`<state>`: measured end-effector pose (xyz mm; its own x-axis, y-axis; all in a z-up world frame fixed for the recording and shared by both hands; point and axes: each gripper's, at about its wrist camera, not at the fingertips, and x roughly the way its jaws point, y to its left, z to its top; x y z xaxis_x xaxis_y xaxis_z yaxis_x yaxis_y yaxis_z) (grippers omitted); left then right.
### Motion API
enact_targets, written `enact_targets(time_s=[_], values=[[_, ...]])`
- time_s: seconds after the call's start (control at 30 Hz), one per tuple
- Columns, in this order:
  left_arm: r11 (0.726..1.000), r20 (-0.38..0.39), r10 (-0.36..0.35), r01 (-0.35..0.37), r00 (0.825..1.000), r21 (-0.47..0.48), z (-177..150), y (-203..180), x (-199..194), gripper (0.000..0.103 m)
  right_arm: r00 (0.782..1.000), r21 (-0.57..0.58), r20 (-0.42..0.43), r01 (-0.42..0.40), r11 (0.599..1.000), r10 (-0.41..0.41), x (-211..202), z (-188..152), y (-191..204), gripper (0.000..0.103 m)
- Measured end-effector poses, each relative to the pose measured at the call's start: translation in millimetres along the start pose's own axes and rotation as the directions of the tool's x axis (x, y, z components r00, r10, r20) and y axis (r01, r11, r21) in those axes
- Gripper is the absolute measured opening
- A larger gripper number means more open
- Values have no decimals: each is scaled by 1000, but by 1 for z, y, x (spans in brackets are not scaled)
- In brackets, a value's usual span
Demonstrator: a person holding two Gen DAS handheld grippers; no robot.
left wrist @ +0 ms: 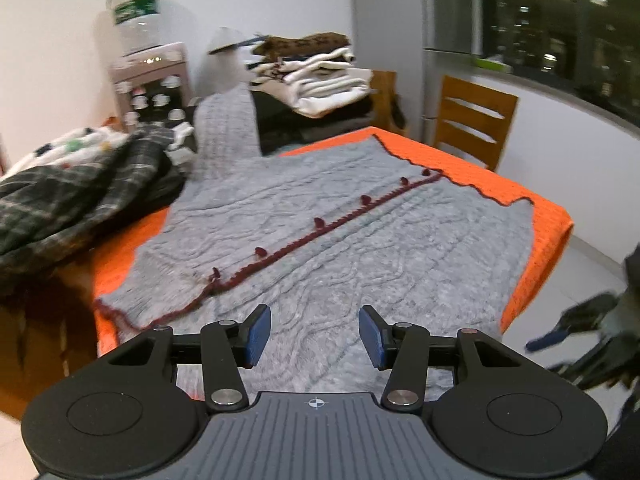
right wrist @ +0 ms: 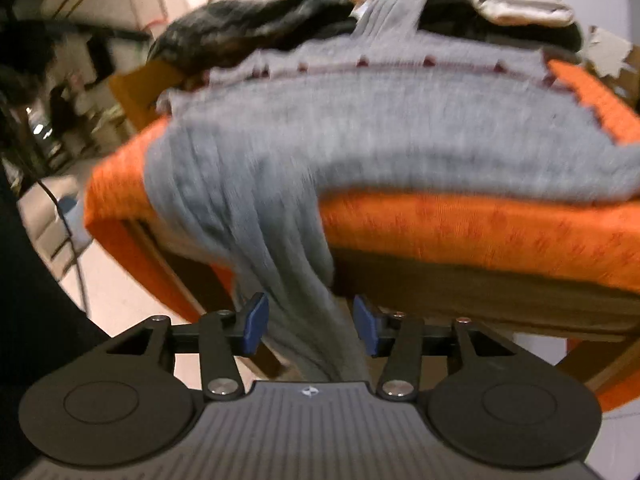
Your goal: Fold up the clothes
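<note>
Folding has barely begun, judging by how the grey cable-knit cardigan with dark red trim and buttons (left wrist: 344, 240) lies: it is spread flat, button line running diagonally across the middle of the left wrist frame, on the orange cloth-covered table (left wrist: 548, 216). No part of the body is turned over on itself. One sleeve runs off toward the upper left of that frame, and both sleeves and the body are left to fold.

The left gripper (left wrist: 315, 334) hovers at the lower centre over the near part of the cardigan, its blue pads spread apart with nothing between them. At the right edge of that frame the right gripper (left wrist: 576, 328) shows only as a dark blur below the table edge.

The right wrist view supplies what is missing there: a grey knit sleeve (right wrist: 280, 248) hangs over the table's front edge down through the lower centre, passing between the spread pads of the right gripper (right wrist: 311, 330). The jaws are apart and not yet pinching it; whether a pad touches the knit I cannot tell through the blur. Only the left view shows a stack of folded white and brown clothes (left wrist: 320, 68) at the upper centre and a heap of dark plaid fabric (left wrist: 80, 196) at the left, seemingly done and waiting items.
</note>
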<state>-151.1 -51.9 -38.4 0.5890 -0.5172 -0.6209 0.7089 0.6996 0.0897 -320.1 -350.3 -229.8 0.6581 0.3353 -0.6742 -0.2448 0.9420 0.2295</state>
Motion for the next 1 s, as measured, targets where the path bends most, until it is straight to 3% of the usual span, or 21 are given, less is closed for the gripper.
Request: enact_targets(time_s=[0.27,0.33,0.37,0.47,0.6,0.7,0.8,1.0], values=[[991,-4,126,-126,992,-46,-14,-56,-33,52,996,-167,-69,-69,983,58,86,-34,-20,54],[986,-10,160,-160,987,-55,-19,-67,-40,52,993,-190,-85,-99,977,84,102,-37,-21,38],[982,-11,176,-176,984,-62,-22,-71,-43,52,990,-197,-94,-121,973,104,107,-38,-22,11],[973,-16,214,-215,977,-87,-31,-80,-52,52,971,-186,-123,-223,957,203,98,-35,-22,7],[962,-22,245,-246,969,-122,-43,-85,-59,52,928,-199,-138,-369,908,346,46,-25,-20,6],[958,-23,253,-254,967,-134,-52,-89,-57,52,880,-200,-129,-475,857,457,-6,-6,-18,6],[955,-34,255,-258,966,-146,-62,-89,-49,52,822,-207,-106,-569,796,560,-56,28,-14,6],[951,-66,255,-263,965,-166,-76,-86,-32,52,747,-153,9,-656,739,665,-104,106,-27,5]])
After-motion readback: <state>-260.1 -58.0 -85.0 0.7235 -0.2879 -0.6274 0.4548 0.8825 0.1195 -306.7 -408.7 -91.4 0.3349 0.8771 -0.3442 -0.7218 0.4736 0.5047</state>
